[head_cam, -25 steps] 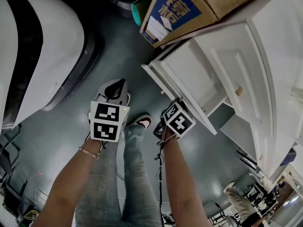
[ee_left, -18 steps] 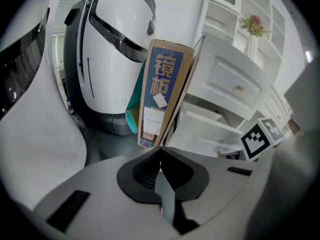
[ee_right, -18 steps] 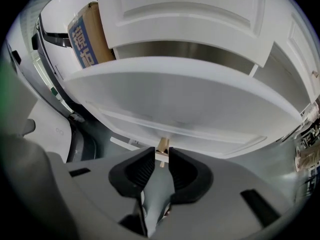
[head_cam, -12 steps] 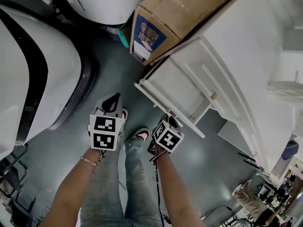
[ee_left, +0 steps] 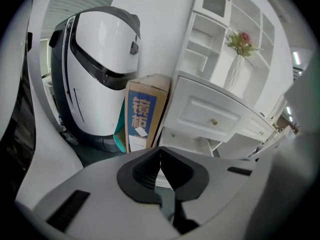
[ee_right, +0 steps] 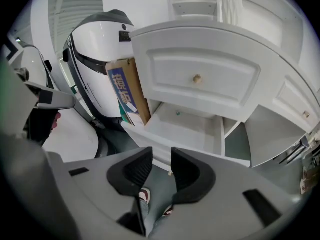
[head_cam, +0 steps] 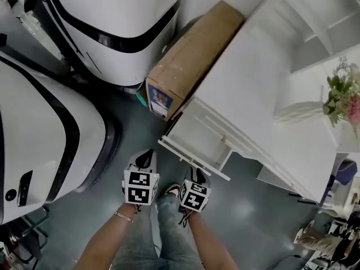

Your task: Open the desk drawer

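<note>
Drawer open, both grippers off it

The drawer (ee_right: 185, 126) stands pulled out of the white desk (head_cam: 253, 94) beside a cardboard box (head_cam: 188, 58). The right gripper (ee_right: 161, 160) hangs near its front – jaws just opening, nothing between them – and the left gripper (ee_left: 160, 151) is closed, empty.

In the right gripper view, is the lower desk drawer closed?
No, the drawer stands pulled out from the desk, and its white inside shows.
</note>
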Motion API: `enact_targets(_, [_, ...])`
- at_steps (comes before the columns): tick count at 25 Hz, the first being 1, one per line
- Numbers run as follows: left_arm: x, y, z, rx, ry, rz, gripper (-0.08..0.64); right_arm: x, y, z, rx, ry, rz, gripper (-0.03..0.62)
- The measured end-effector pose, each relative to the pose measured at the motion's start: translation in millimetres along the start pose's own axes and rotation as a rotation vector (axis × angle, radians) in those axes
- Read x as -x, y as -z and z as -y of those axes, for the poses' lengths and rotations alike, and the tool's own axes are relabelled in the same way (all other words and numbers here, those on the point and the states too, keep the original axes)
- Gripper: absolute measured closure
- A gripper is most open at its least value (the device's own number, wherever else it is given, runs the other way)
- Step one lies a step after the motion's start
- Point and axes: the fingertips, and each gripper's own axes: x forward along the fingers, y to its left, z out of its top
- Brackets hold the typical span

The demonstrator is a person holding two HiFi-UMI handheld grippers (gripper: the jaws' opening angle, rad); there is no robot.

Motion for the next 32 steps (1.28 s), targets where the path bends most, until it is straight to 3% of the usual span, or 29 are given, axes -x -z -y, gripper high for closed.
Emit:
enact_targets(8, [28.2, -52.1, 16.9, 0.002, 0.008, 0.05, 0.541, 42.2, -39.0, 10.6, -0.015, 0.018, 0.072, 0.468])
enact_targets(13, [38.9, -66.5, 25.5, 0.0, 0.015, 0.054, 0.541, 52.6, -46.4, 20.8, -0.067, 0.04, 0.083, 0.468])
enact_targets(32, [5.1, -121.9, 34.1, -0.062, 0.017, 0.034, 0.541, 15.7, -106.8, 61.9, -0.166, 0.102, 0.095, 0.469])
